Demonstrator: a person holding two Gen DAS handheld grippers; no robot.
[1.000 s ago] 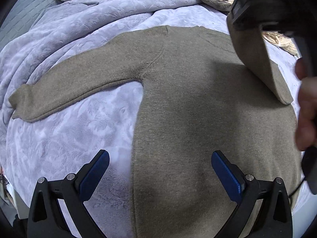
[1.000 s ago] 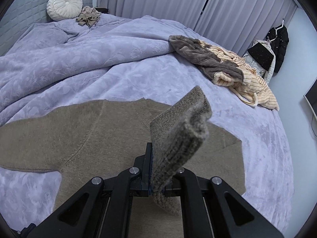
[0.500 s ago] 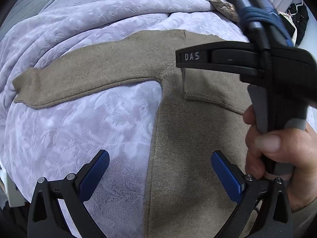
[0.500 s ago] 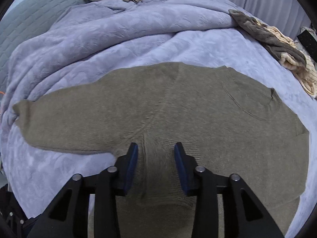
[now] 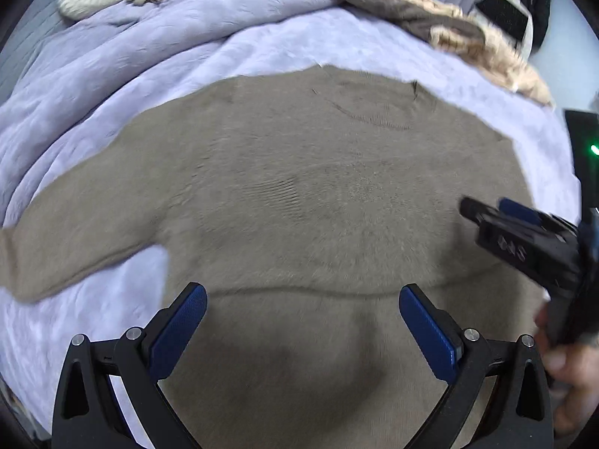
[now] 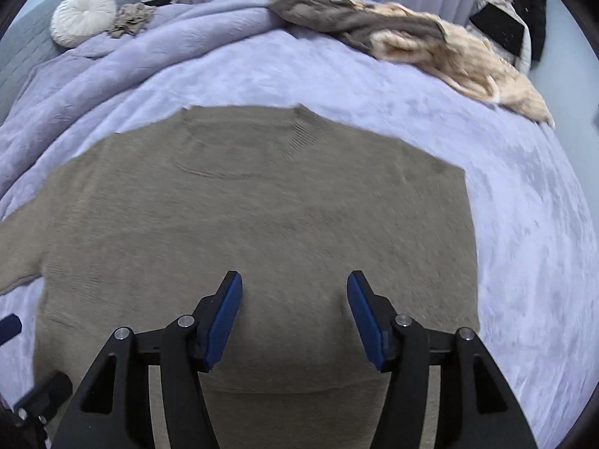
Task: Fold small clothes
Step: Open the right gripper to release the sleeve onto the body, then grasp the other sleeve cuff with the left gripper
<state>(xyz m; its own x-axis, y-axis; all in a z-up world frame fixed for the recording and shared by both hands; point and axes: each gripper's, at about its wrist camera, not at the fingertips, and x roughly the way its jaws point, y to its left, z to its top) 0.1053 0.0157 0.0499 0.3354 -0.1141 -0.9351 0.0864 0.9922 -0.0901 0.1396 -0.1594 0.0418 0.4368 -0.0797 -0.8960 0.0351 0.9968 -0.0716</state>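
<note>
A taupe knit sweater point(image 5: 299, 194) lies flat on the lavender blanket point(image 5: 262, 48), neck toward the far side. One sleeve point(image 5: 56, 254) stretches out to the left. The other sleeve lies folded across the body, its edge point(image 5: 299, 292) a line just beyond my left fingertips. My left gripper point(image 5: 301, 299) hangs open over the lower body of the sweater with nothing between its pads. My right gripper point(image 6: 294, 288) is over the sweater point(image 6: 262, 217) too, its jaws opening and empty. It also shows at the right of the left wrist view, the right gripper point(image 5: 524, 239) held by a hand point(image 5: 569, 374).
A heap of brown and cream clothes point(image 6: 430, 45) lies at the back right of the bed. A round cream cushion point(image 6: 82, 17) and a small beige garment point(image 6: 131, 18) sit by the grey headboard. Dark clothes point(image 6: 524, 11) hang at the far right. Bare blanket point(image 6: 543, 262) lies right of the sweater.
The right gripper held the sleeve cuff up, brought it down across the sweater's body, let go and opened. Both grippers have shifted to the right over the sweater.
</note>
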